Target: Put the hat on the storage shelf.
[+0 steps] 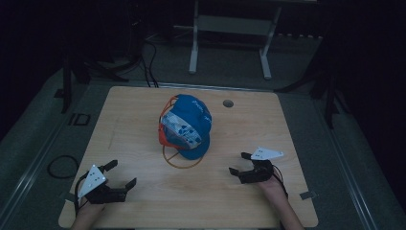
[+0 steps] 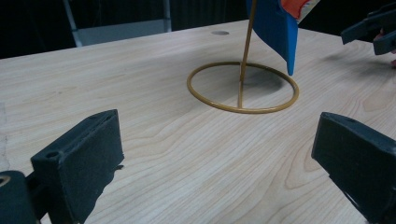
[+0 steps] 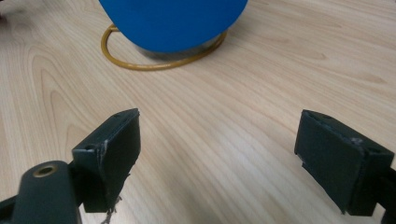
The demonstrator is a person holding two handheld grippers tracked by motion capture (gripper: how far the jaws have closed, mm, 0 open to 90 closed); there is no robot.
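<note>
Near the front edge of the table (image 1: pixel 143 211), the left gripper (image 1: pixel 122 175) is held at the front-left corner with its jaws spread wide and nothing between them. The right gripper (image 1: pixel 239 163) is held a little farther in, toward the right edge, equally wide open and empty. Beyond both, about the middle of the table, a blue cap (image 1: pixel 189 124) is hung on a wire stand (image 2: pixel 243 87), with the brim pointed down toward the front edge. The cap lies forward and inward of each gripper; the right gripper is judged the nearer. Bare wood is left on every side of the stand's ring, so open room is offered for an approach from either hand. A small round hole (image 1: pixel 228 103) is set close to the far edge.
</note>
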